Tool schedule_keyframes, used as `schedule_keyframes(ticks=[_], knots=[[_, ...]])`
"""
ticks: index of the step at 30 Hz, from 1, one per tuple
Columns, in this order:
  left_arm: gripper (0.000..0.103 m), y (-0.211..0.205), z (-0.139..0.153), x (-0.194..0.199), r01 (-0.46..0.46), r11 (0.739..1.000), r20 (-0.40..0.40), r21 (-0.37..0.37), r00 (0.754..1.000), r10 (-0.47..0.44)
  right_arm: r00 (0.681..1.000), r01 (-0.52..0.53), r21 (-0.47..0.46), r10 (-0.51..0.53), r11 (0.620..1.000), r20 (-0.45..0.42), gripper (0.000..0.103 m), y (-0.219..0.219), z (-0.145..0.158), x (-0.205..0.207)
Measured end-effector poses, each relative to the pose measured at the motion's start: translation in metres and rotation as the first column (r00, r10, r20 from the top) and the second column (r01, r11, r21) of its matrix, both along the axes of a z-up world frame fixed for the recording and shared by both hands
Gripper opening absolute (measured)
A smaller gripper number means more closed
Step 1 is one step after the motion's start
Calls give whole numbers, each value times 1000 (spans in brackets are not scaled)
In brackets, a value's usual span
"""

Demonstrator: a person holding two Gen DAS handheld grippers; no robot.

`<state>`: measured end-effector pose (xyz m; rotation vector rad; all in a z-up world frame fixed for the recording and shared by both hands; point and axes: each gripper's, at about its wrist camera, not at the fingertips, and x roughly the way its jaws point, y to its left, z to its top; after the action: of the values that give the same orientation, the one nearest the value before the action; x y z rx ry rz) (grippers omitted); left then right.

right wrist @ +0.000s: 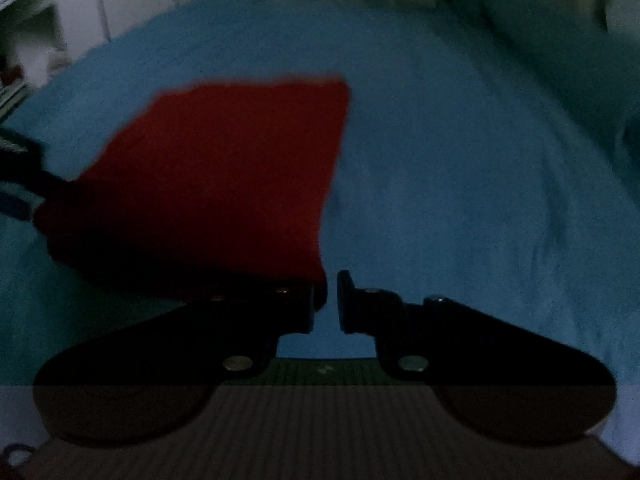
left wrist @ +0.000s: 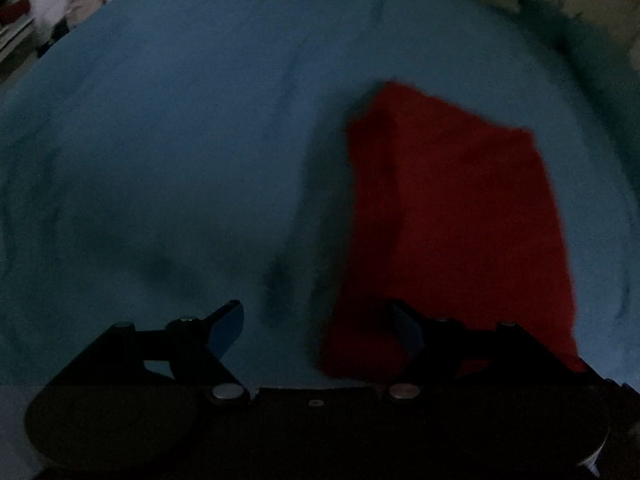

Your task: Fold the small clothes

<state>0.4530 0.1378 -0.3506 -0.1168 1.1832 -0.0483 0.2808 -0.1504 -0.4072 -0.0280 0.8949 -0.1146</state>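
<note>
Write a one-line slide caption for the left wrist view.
Open left gripper poised low over a blue bedsheet, with a folded red garment lying ahead to its right.

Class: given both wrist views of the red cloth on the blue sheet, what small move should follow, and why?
Probably ease both grippers back: the red cloth already lies as a folded rectangle on the blue sheet, the left gripper gapes empty, and the right gripper looks nearly closed beside its corner.
</note>
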Motion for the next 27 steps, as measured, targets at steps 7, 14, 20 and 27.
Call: schedule_keyframes(ticks=[7,14,20,27], knots=[[86,7,-19,-6,-38,999,-50,22,998,39,997,-16,90,22,996,-67,65,-13,-4,-1],[84,-8,15,-8,-2,999,14,47,1000,1,996,-71,134,76,988,-35,85,-29,36,-14],[103,-12,78,18,102,995,149,14,983,-103,999,-50,342,50,938,7,103,-61,89,30],[103,-20,53,79,198,975,27,-104,980,-197,982,-2,416,80,909,-170,103,-83,88,113]])
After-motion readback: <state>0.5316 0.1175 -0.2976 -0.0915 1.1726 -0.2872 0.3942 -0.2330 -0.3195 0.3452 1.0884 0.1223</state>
